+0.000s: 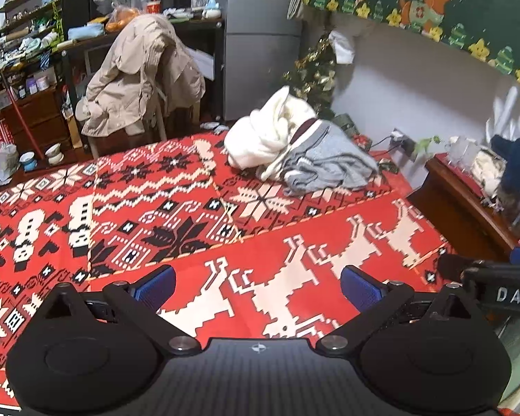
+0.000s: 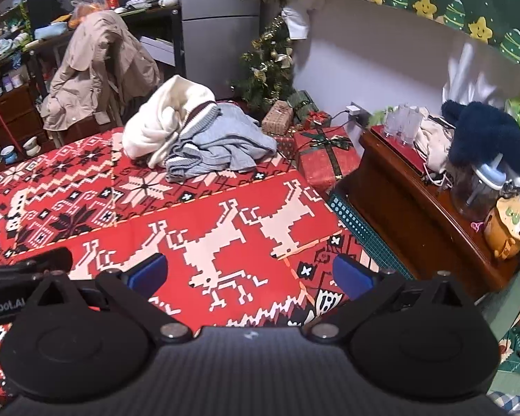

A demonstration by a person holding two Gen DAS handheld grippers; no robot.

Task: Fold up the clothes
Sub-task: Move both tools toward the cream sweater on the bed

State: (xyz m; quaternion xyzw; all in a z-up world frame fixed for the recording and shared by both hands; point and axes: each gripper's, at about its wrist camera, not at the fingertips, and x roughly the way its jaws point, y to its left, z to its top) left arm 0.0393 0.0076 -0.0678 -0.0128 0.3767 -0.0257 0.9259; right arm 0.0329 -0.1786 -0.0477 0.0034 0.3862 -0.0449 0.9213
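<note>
A heap of clothes lies at the far end of the red patterned tablecloth (image 1: 267, 242): a cream fleece garment (image 1: 263, 131) and a grey knit sweater (image 1: 329, 163) with a maroon-striped collar. The right wrist view shows the same cream garment (image 2: 163, 118) and grey sweater (image 2: 225, 142) on the cloth (image 2: 232, 208). My left gripper (image 1: 258, 284) hovers open over the near part of the cloth, well short of the heap, nothing between its blue pads. My right gripper (image 2: 249, 274) is open too, empty, above the reindeer pattern near the table's right edge.
A beige coat (image 1: 145, 72) hangs over a chair beyond the table. A wooden side table (image 2: 416, 201) with bottles, jars and a dark blue plush stands to the right. Wrapped gift boxes (image 2: 326, 156), a small Christmas tree (image 2: 267, 66) and a grey fridge (image 2: 211, 17) are behind.
</note>
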